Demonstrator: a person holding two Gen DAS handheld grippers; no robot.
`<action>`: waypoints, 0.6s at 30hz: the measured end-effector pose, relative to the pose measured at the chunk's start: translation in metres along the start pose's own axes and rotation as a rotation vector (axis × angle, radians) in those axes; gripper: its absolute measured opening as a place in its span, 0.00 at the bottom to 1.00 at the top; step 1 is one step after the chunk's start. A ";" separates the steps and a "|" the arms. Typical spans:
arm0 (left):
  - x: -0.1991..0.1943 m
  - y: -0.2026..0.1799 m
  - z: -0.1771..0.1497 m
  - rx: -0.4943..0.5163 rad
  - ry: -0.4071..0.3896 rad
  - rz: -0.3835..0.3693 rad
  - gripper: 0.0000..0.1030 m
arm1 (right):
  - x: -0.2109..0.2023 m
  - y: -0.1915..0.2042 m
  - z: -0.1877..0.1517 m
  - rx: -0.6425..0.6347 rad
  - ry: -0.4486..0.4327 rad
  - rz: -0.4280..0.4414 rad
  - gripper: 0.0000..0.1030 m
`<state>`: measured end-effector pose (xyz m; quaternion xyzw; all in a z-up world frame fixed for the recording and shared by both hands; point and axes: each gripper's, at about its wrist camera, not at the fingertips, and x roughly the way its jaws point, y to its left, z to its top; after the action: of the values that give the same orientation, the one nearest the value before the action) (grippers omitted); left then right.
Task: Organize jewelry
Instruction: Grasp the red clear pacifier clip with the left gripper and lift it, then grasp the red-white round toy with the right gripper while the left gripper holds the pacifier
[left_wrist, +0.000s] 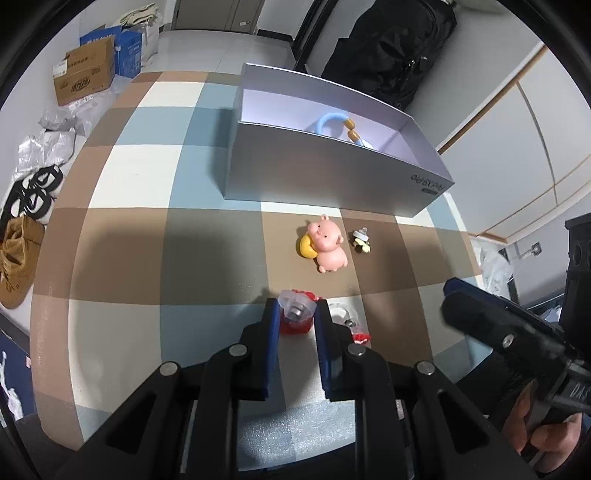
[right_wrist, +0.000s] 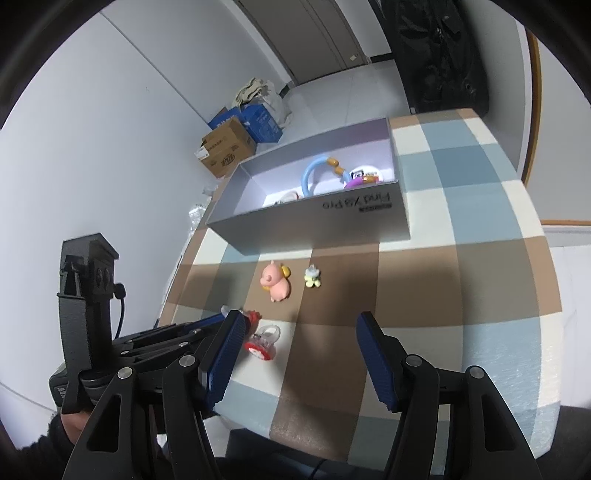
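The open grey box (left_wrist: 332, 173) sits at the table's far side, already holding a few trinkets. The left gripper (left_wrist: 295, 314) has clamped the red-and-clear charm (left_wrist: 295, 317) at the near edge; lift straight up before carrying it over the box wall. The right gripper (right_wrist: 299, 339) hangs open and empty, with a second red charm (right_wrist: 262, 341) just beside its left pad.

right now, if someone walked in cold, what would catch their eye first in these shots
Probably the pink pig charm, lying on the checked tablecloth just in front of the open grey box, with a small bee-like trinket beside it. Next, the left gripper, shut on a red and clear charm at the near edge. The right gripper hangs open, empty.
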<state>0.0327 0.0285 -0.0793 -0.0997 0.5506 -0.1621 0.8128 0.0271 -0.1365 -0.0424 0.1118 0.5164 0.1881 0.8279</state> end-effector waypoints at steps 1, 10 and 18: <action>0.000 -0.001 0.000 0.006 0.001 0.005 0.13 | 0.003 0.001 -0.001 -0.006 0.009 -0.002 0.60; -0.015 0.009 0.003 -0.026 -0.041 -0.007 0.13 | 0.021 0.007 -0.011 -0.068 0.076 -0.038 0.50; -0.046 0.025 0.008 -0.102 -0.158 -0.028 0.13 | 0.040 0.037 -0.024 -0.229 0.126 -0.056 0.45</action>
<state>0.0282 0.0691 -0.0447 -0.1609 0.4910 -0.1369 0.8452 0.0144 -0.0858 -0.0718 -0.0097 0.5454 0.2294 0.8061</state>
